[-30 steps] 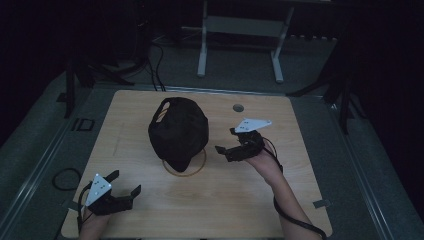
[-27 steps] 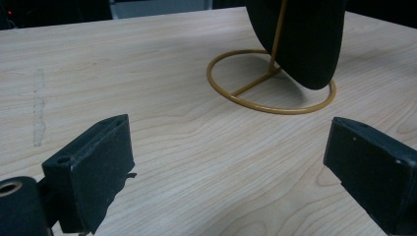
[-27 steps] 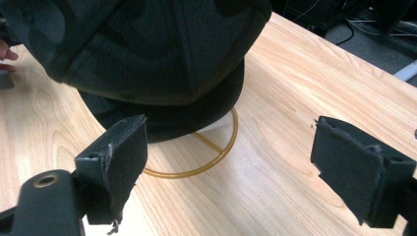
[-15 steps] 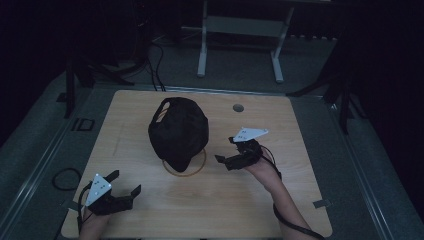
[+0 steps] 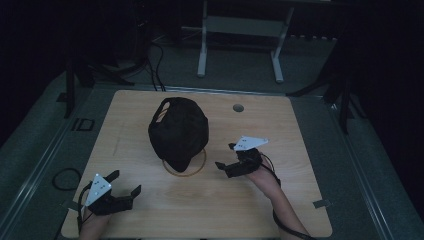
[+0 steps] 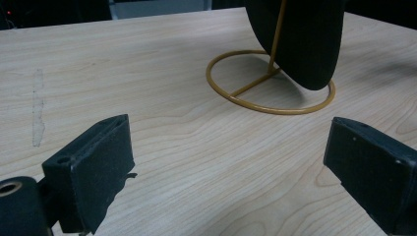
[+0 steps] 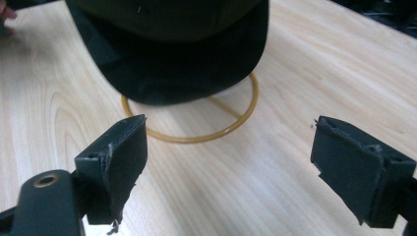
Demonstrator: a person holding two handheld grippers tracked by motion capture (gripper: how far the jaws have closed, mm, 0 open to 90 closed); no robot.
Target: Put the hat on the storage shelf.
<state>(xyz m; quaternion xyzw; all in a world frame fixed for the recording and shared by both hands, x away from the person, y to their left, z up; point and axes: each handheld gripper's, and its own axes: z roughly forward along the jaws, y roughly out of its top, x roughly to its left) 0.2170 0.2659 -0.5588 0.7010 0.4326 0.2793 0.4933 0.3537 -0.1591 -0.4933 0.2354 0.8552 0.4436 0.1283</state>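
Two hand-held grippers released, left point(image 5: 125, 184), right point(image 5: 226, 156), flanking black cap point(image 5: 177, 131) on gold stand point(image 5: 186, 169), wooden table point(image 5: 300, 200)

The room lay dark. A pale wooden surface point(image 5: 300, 210) stood on grey floor point(image 5: 380, 165); a white metal frame point(image 5: 240, 30) stood beyond, cables point(image 5: 155, 65) nearby.

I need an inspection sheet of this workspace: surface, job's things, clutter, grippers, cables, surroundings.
Surface: wooden table, a round hole near its far edge.
Job's things: black cap resting on a gold wire stand, brim towards the person.
Clutter: nothing seen.
Grippers: left gripper open, near corner; right gripper open, beside the stand, apart from the cap.
Cables: a cable trails from the right gripper.
Surroundings: dark floor, white frame legs.
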